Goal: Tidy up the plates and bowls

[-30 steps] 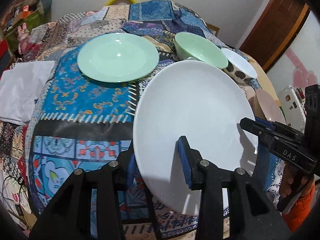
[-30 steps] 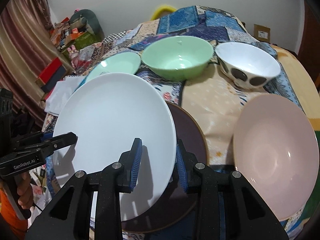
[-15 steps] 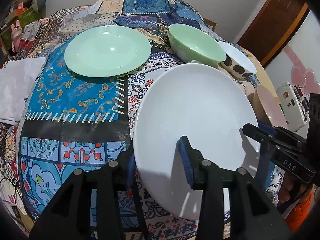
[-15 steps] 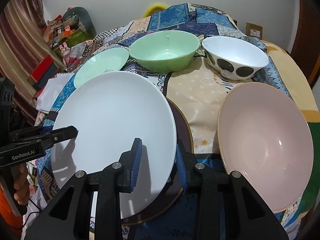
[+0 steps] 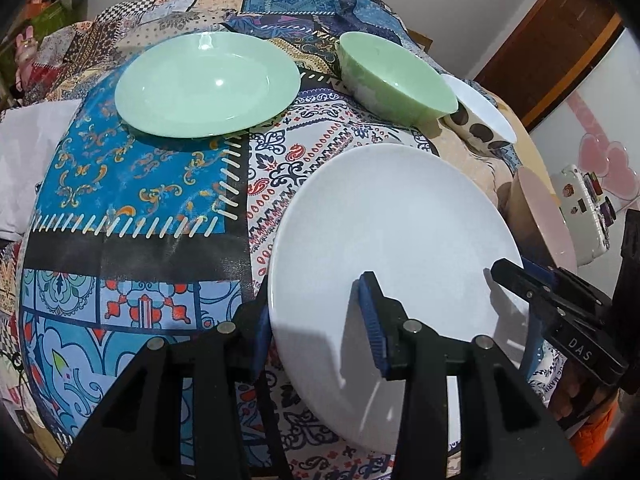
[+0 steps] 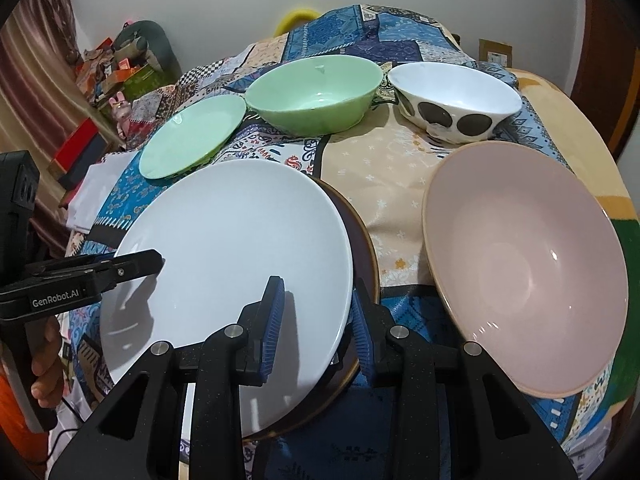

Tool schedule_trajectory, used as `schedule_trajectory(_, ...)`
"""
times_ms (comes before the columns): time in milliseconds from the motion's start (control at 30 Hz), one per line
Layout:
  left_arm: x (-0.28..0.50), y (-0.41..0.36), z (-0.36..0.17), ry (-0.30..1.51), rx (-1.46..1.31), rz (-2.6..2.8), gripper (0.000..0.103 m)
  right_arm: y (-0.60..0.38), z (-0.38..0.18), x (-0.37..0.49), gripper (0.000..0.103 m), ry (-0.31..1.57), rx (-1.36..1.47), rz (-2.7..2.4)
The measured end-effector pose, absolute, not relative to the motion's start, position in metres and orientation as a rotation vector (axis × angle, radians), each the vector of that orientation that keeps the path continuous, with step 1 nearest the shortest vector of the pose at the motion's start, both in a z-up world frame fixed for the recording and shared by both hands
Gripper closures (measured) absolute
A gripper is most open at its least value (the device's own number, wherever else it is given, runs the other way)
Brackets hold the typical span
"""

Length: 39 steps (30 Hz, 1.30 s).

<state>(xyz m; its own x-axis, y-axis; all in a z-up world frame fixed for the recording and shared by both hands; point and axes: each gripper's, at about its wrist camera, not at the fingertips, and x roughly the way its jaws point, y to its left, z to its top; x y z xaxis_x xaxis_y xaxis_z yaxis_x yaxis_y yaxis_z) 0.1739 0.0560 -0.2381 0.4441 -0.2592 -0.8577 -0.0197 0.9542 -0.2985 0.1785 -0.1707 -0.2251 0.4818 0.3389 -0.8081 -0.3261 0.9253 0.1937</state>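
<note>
Here each hand-held gripper, left (image 5: pixel 316 320) and right (image 6: pixel 316 320), clamps the white plate's (image 6: pixel 240 248) rim.

The left gripper (image 5: pixel 316 330) and the right gripper (image 6: pixel 316 326) point down at a slant. Each has its 2 blue pads closed on an opposite edge of the white plate (image 6: pixel 236 248).
</note>
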Motion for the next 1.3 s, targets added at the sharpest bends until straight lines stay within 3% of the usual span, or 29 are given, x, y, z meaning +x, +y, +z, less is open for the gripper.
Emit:
schedule_trajectory(567, 0.173, 0.041, -0.234, 1.083, -0.170, -0.117, 0.060, -0.180, -0.217, 0.167, 0.072, 0.950, 0.019, 0.379)
schedule_trajectory(967, 0.159, 0.054, -0.194, 0.972, -0.130, -0.073, 0.056, -0.167, -0.194, 0.167, 0.072, 0.901, -0.008, 0.447)
schedule_trajectory(1167, 0.158, 0.082, -0.167, 0.882, -0.117, 0.008, 0.035, -0.142, -0.179, 0.184, 0.065, 0.863, -0.019, 0.506)
schedule_trajectory(1300, 0.166, 0.107, -0.157, 0.842, -0.092, 0.075, 0.020, -0.120, -0.175, 0.202, 0.055, 0.855, -0.022, 0.553)
